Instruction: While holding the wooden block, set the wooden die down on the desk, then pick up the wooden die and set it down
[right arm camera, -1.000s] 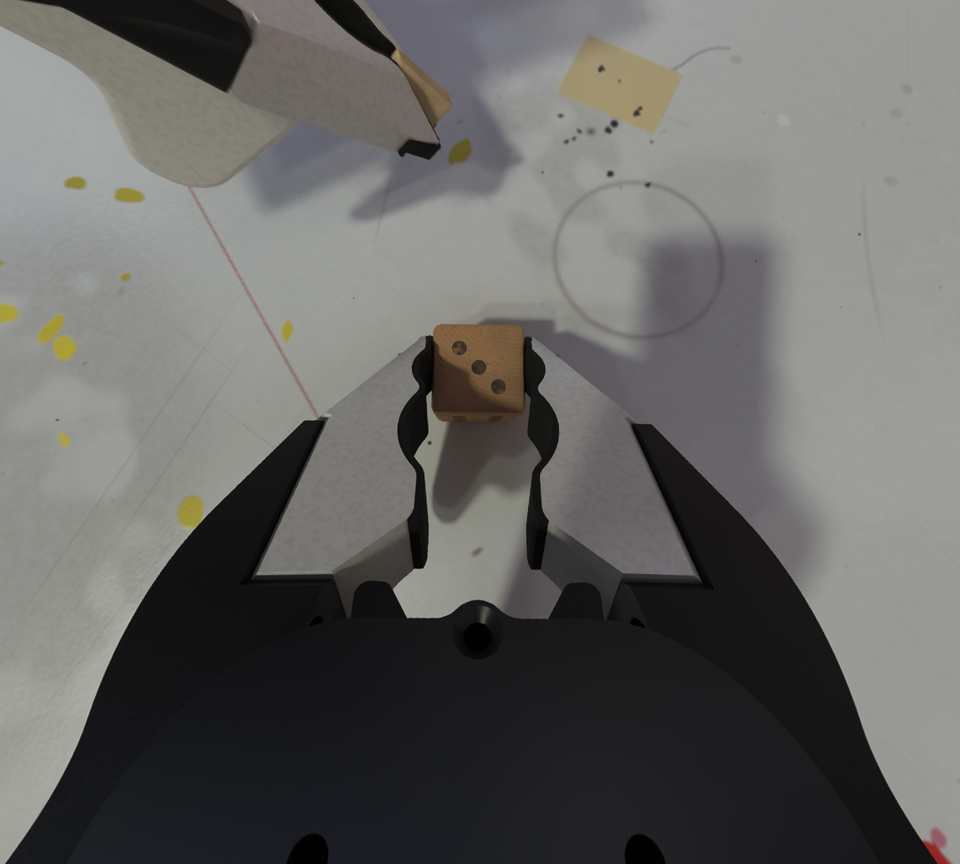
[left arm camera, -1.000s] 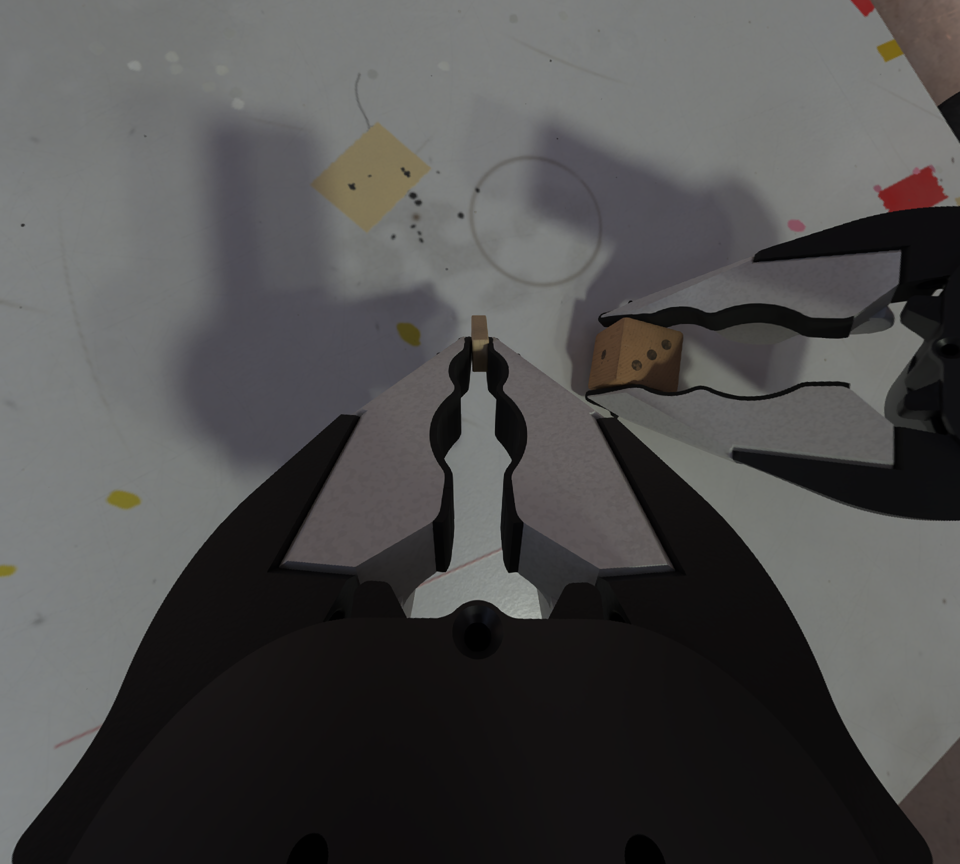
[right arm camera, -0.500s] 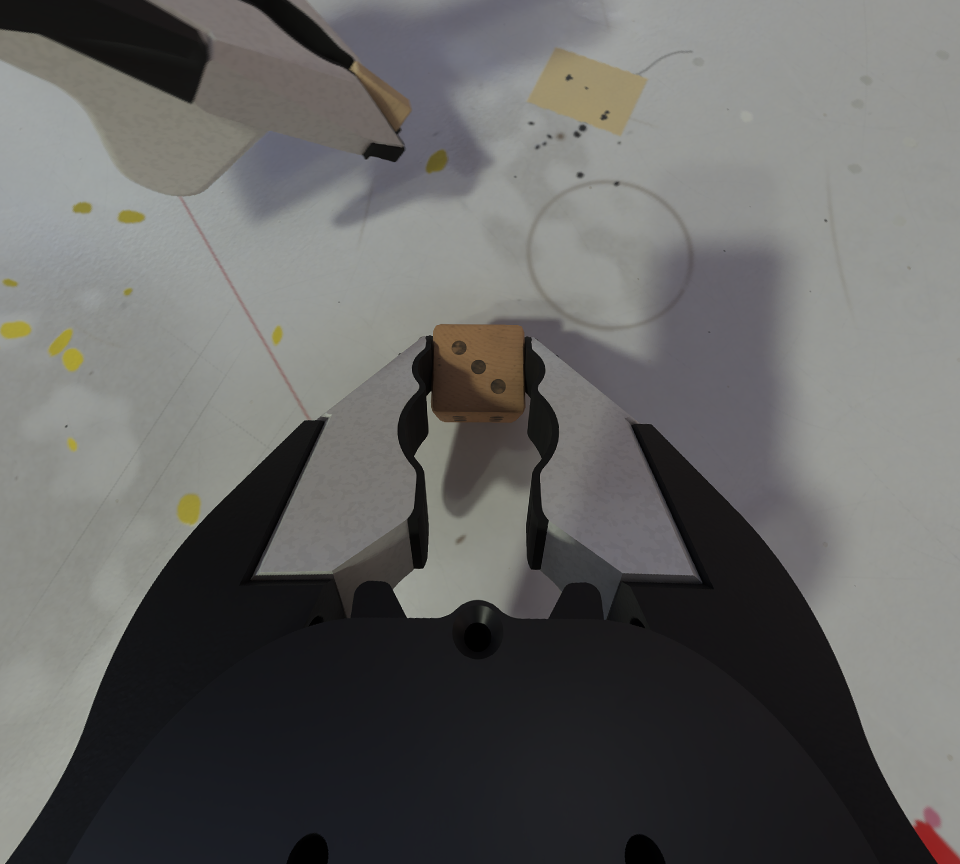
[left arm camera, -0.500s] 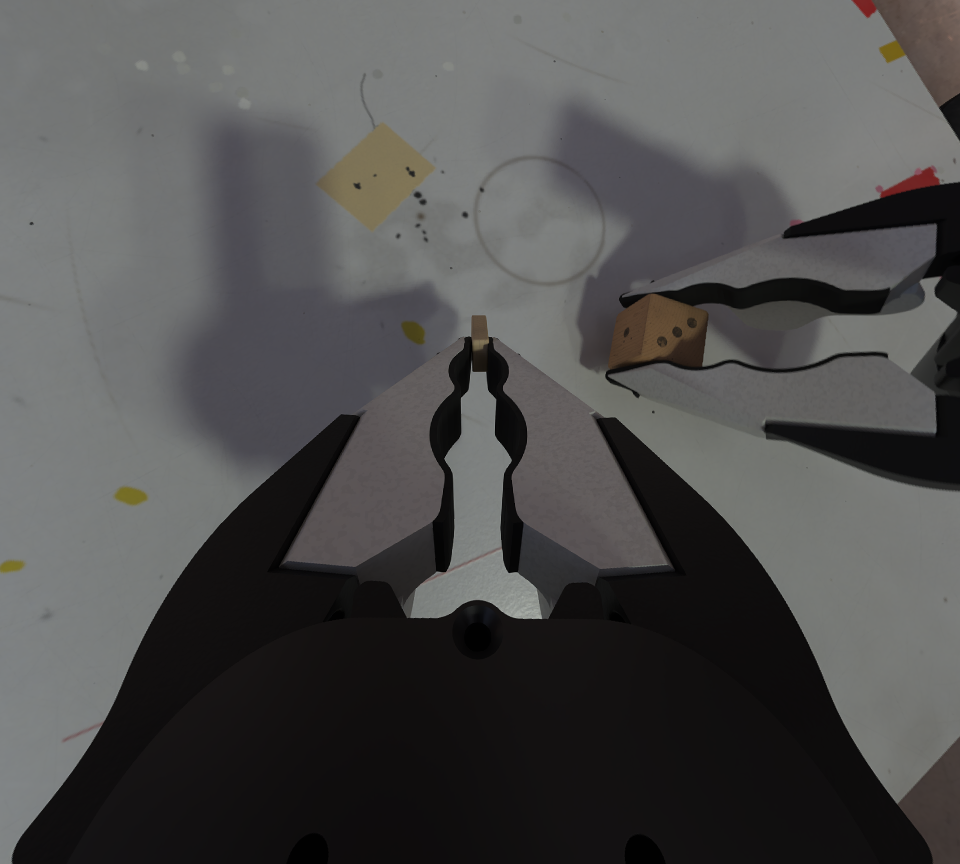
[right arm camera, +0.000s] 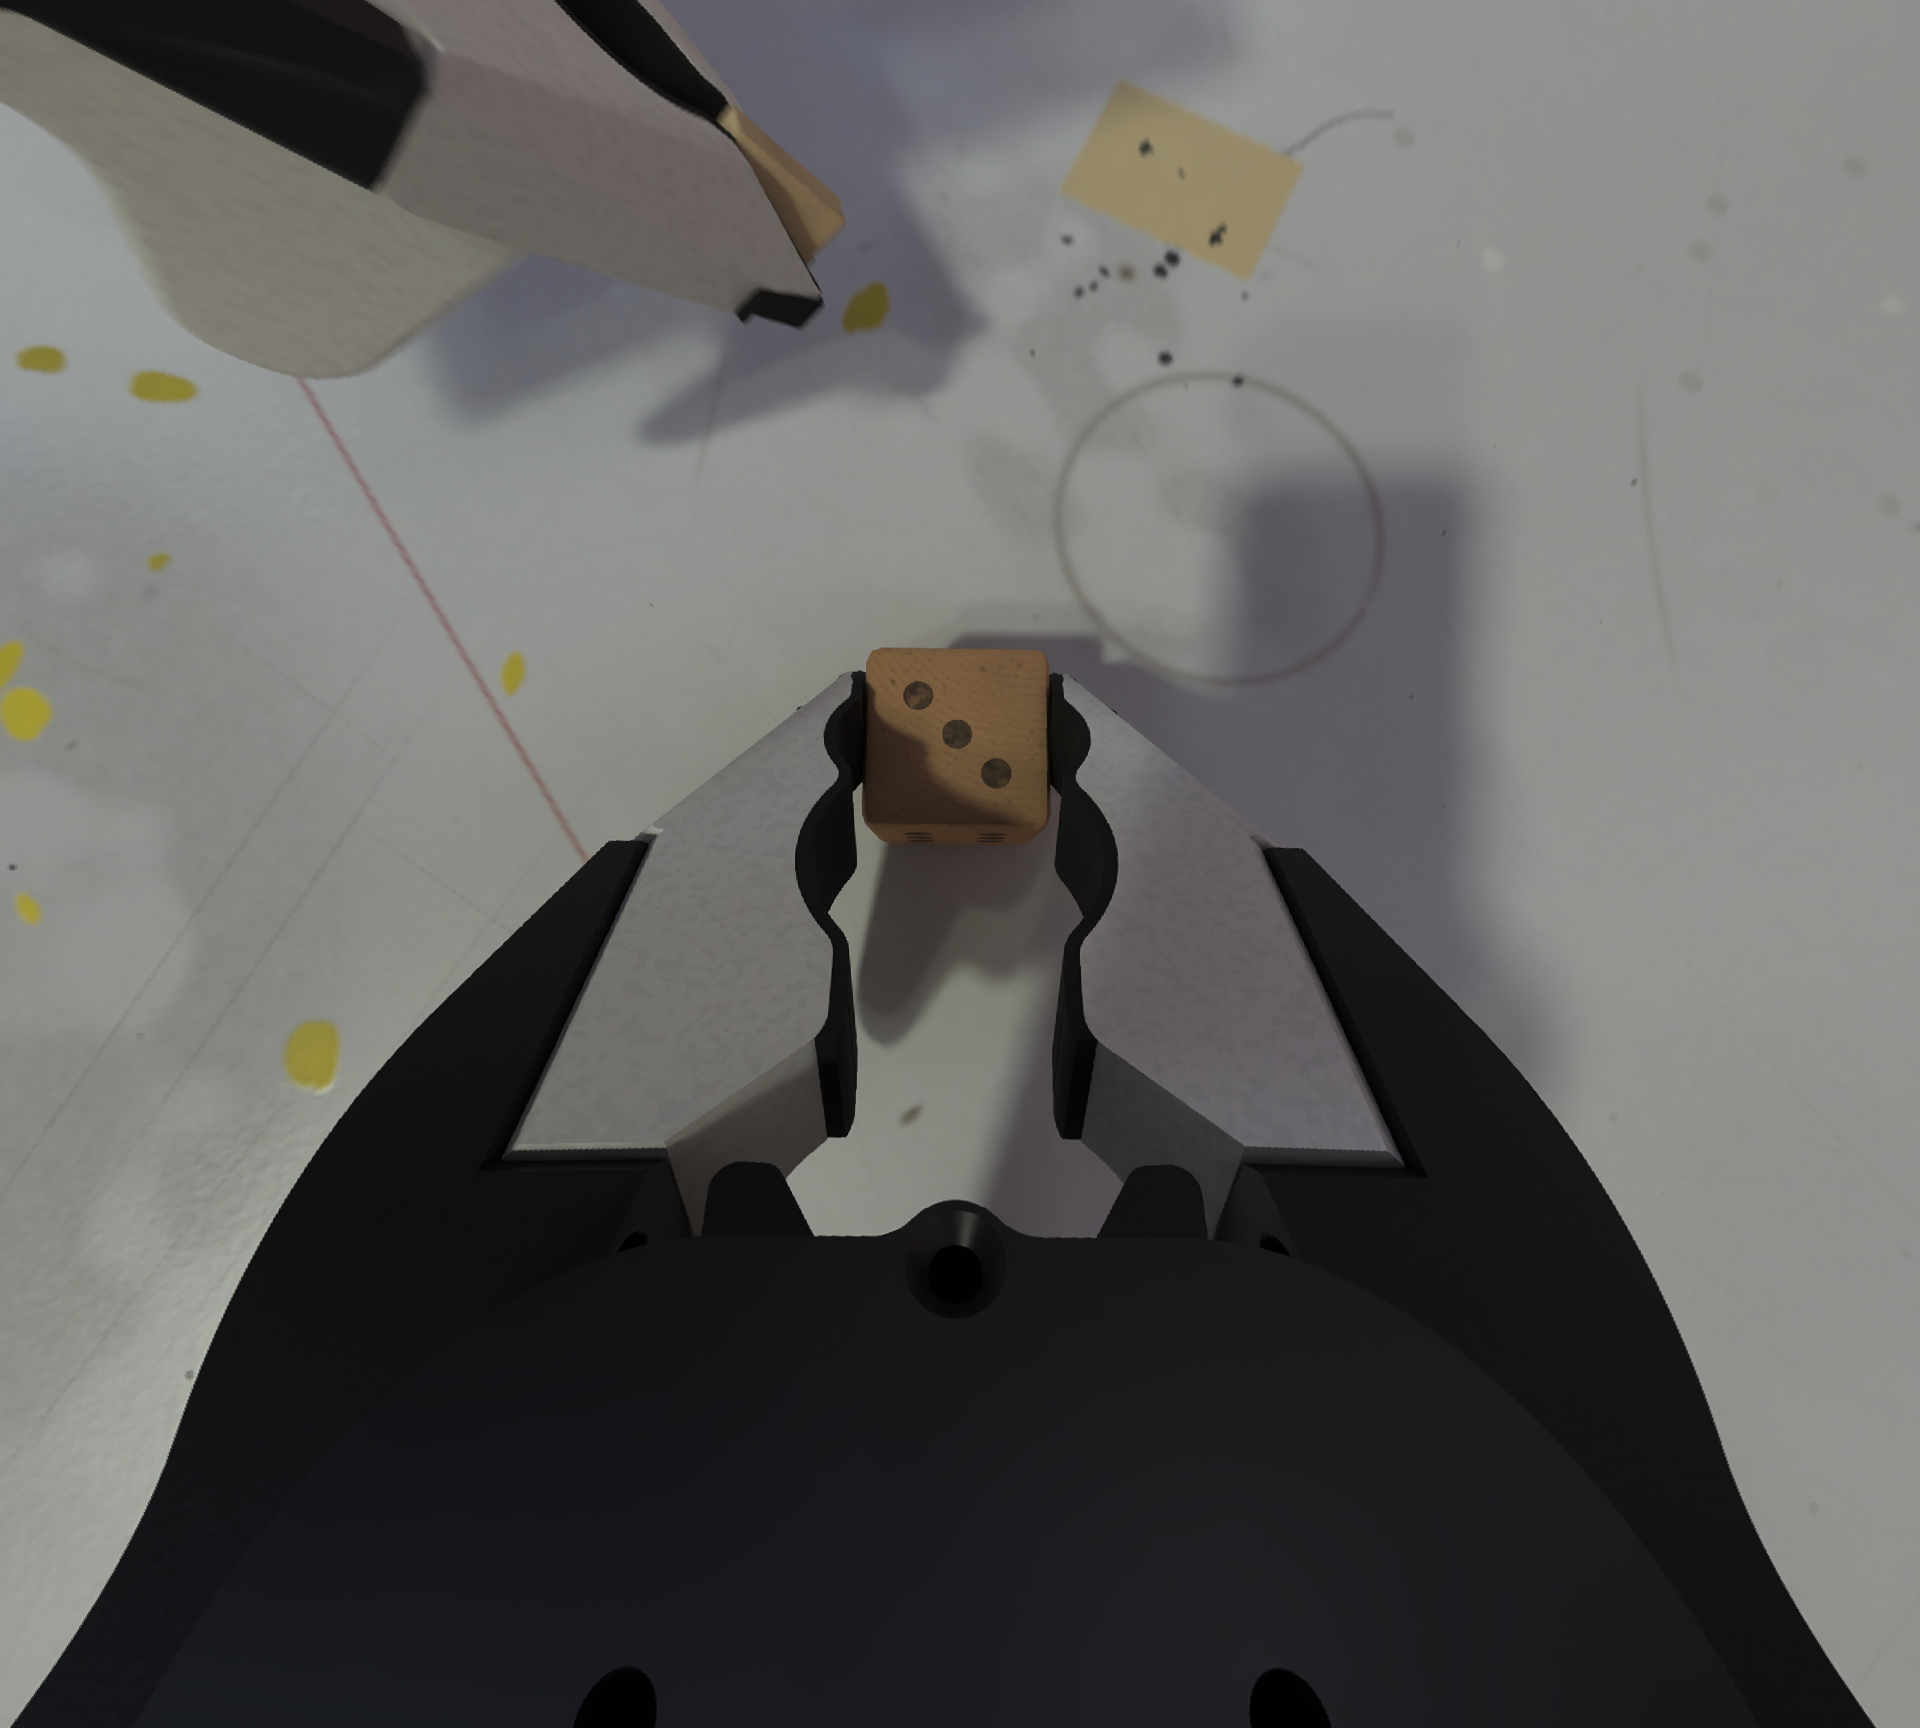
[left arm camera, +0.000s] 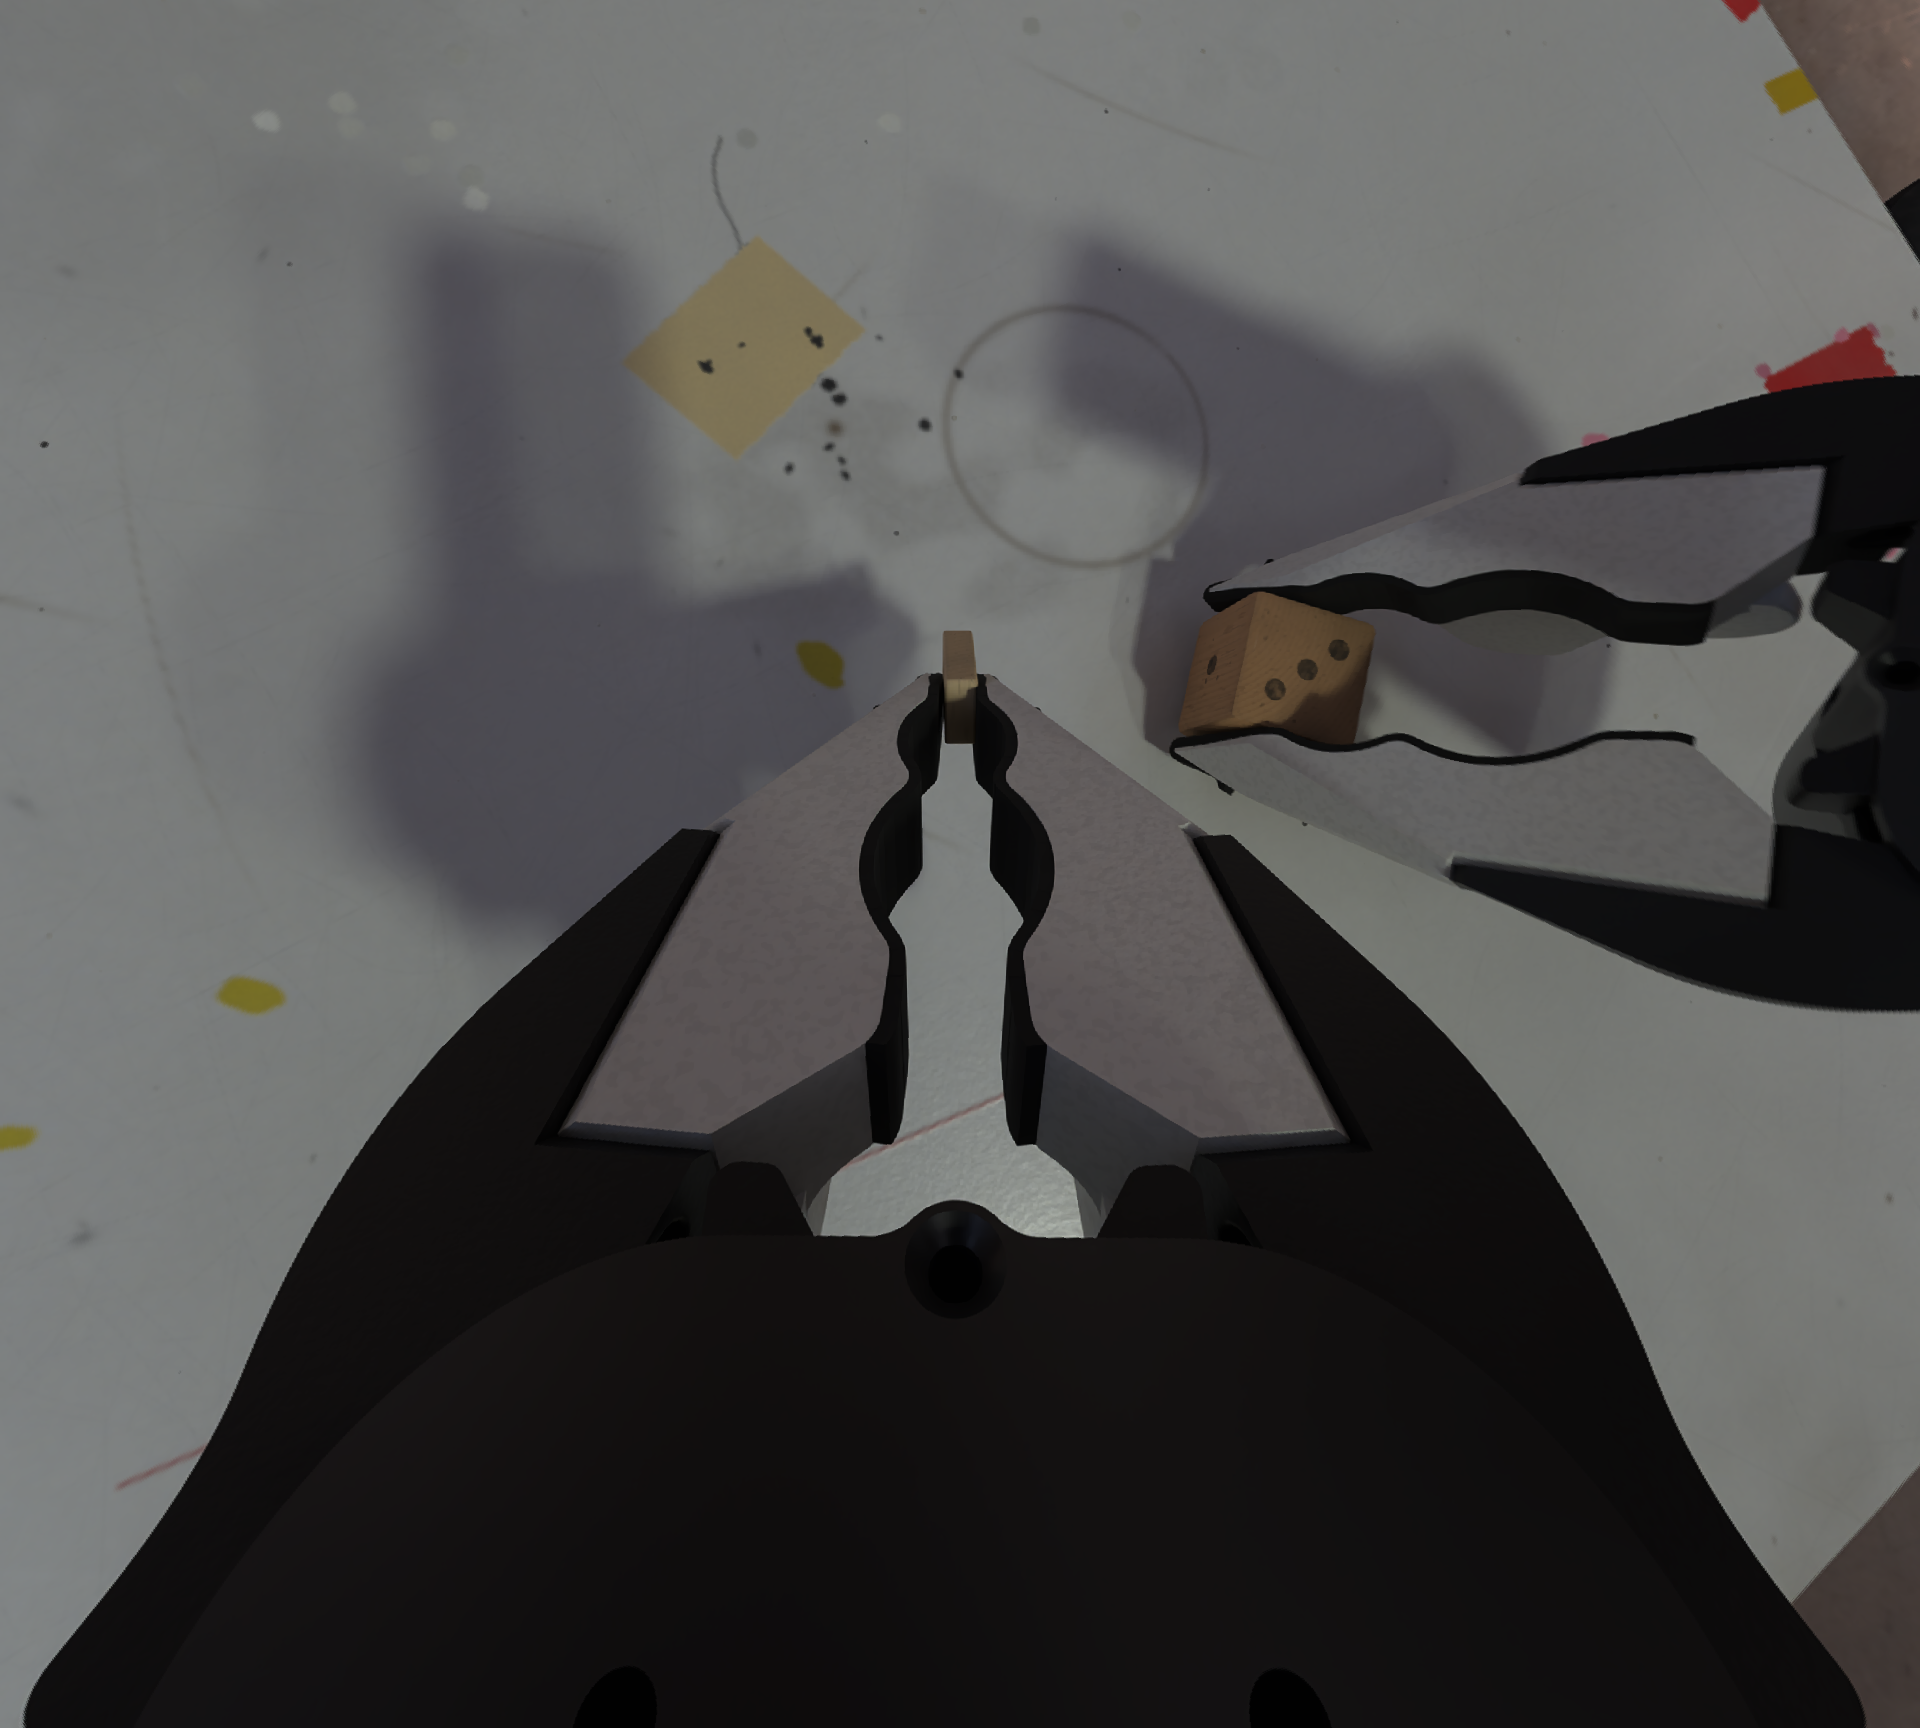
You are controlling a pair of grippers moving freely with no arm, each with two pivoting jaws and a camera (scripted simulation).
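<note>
Now, with the left gripper [left arm camera: 958,704] pinching the block [left arm camera: 957,686], the right gripper's [right arm camera: 954,748] jaws grip the die [right arm camera: 954,746] low above the surface [right arm camera: 1558,847]; lower squarely, then part gently.

The left gripper [left arm camera: 958,691] has a thin block [left arm camera: 957,686] pinched at its fingertips, above the desk [left arm camera: 312,639]. To its right, the right gripper [left arm camera: 1195,670] comes in from the side with the die [left arm camera: 1273,679] between its fingers. The die seems to sit low over the desk, perhaps touching it. Beyond both grippers lie a square patch [left arm camera: 743,346], ahead and left of the block, and a drawn ring [left arm camera: 1075,436], just right of the patch.
</note>
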